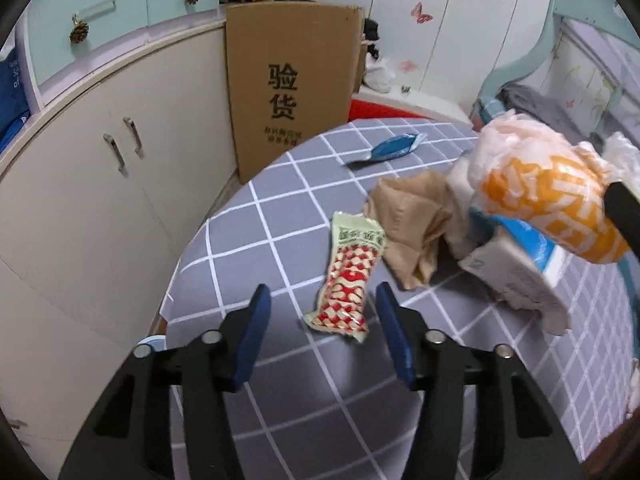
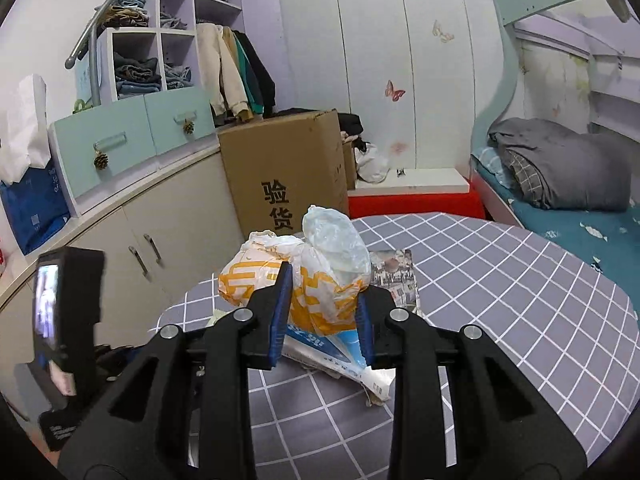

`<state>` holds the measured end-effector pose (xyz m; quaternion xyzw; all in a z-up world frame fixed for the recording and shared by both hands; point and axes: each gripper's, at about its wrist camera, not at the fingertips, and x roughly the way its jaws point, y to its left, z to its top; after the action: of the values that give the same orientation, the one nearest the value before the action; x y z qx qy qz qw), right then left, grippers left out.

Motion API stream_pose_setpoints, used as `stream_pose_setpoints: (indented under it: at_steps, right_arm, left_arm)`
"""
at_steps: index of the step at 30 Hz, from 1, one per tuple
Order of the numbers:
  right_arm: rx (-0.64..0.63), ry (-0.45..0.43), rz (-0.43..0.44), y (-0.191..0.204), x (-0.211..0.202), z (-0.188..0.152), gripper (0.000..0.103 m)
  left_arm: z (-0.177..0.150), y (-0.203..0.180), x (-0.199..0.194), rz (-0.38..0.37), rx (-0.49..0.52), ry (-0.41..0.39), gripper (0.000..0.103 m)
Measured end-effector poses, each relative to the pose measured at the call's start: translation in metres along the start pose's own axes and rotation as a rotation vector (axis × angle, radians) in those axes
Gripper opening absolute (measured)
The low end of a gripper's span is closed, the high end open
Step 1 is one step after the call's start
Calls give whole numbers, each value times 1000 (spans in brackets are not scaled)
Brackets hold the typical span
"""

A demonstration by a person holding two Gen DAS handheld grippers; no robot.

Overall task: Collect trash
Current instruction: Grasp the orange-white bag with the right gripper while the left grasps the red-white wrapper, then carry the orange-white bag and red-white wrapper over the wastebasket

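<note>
Right gripper point(image 2: 322, 312) clamped on an orange-and-white plastic bag point(image 2: 304, 284), blue pads point(image 2: 280, 320) pressed into both its sides, jaws closed down to the width of the crumpled bundle. Bag held up above the table point(image 2: 520, 300), a clear plastic bag point(image 2: 336, 240) bunched on top of it. Just below the grip, a blue-and-white paper package point(image 2: 340, 354), lifted together with the bag; whether pinched by the pads or only hanging from the bundle, cannot tell. Past the right finger, a printed leaflet point(image 2: 396, 276) flat on the grey checked cloth.

Left gripper point(image 1: 322, 328) wide open, holding nothing, low over the table point(image 1: 280, 420). Between its blue pads point(image 1: 256, 332) and slightly ahead, a red-and-green snack wrapper point(image 1: 348, 280) lying flat on the cloth, touching neither pad. Just beyond the wrapper, a crumpled brown paper bag point(image 1: 412, 220), its edge meeting the wrapper's far end. Further ahead, well apart, a blue wrapper point(image 1: 392, 148) near the far rim. Off to the right and raised, the same orange-and-white bag point(image 1: 548, 204) with the package point(image 1: 516, 268) beneath it, a black finger of the other gripper point(image 1: 624, 220) against its side.

Beyond the table: a tall cardboard box point(image 1: 288, 88) with black printed characters, cream cabinets point(image 1: 100, 184) to the left, mint drawers point(image 2: 132, 140) with pine-cone pulls above, a bed point(image 2: 560, 200) with a grey blanket to the right.
</note>
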<state>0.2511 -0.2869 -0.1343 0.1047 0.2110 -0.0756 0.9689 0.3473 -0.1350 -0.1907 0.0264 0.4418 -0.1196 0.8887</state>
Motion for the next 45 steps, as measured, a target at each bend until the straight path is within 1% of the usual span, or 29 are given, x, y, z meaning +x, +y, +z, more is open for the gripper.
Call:
stream_pose_setpoints:
  at_steps: [1,3,4,7,8,11,16,19,23,25,29,33,34,36,37,39,41,45]
  right_arm:
    - [2,3,1,0,1,0,29]
    - [6,3,2,0,0,1,29]
    - [8,3,4,1,0,0,29]
    - [17,5,11,0,1,0,29]
    - [21,2,16,0,-1,0,29]
    - [24,-11,21,0,-6,0,29]
    - [18,-14,58,13,-20,-3,29]
    - [8,0,103,33,-28,-5,29]
    - [-27,18,170,73,-37,-11,29]
    - [-48,27,207,94,-39,-16,29]
    - [-112,68,295,151,-39,-35,29]
    - [-185,125,381,210,-33,-63,29]
    - [-195,132,393,219,-32,-68,29]
    - [-235,160,424,248,-26,-86,29]
    - [-245,175,435,257,-23,-94,29]
    - [-270,228,462,280,-12,-114,29]
    - [-292,268,472,296,-1,-130,29]
    - [-307,348,480,318,26,-159,29]
  left_arm:
    - [0,-1,1,1,7,6,43]
    - [0,-4,2,23,28,-1,25]
    - [0,-5,2,23,32,1,21]
    - [-3,2,-4,6,9,-5,19]
    - [-5,5,-10,-7,0,-23,19]
    - [-12,14,-28,-82,-30,-42,18]
    - [-29,36,-70,-76,-68,-127,18]
    - [-39,59,-93,-53,-118,-172,18]
    - [-56,103,-118,-23,-205,-212,18]
    - [-64,119,-126,-6,-232,-222,18]
    - [-91,168,-138,61,-324,-231,18]
    - [-121,222,-138,130,-425,-199,18]
    - [-126,232,-137,141,-441,-189,18]
    - [-141,258,-131,185,-485,-161,18]
    - [-149,272,-127,211,-506,-144,18]
    - [-159,291,-119,239,-537,-118,18]
    - [-168,312,-109,244,-570,-93,18]
    - [-183,340,-87,254,-615,-47,18]
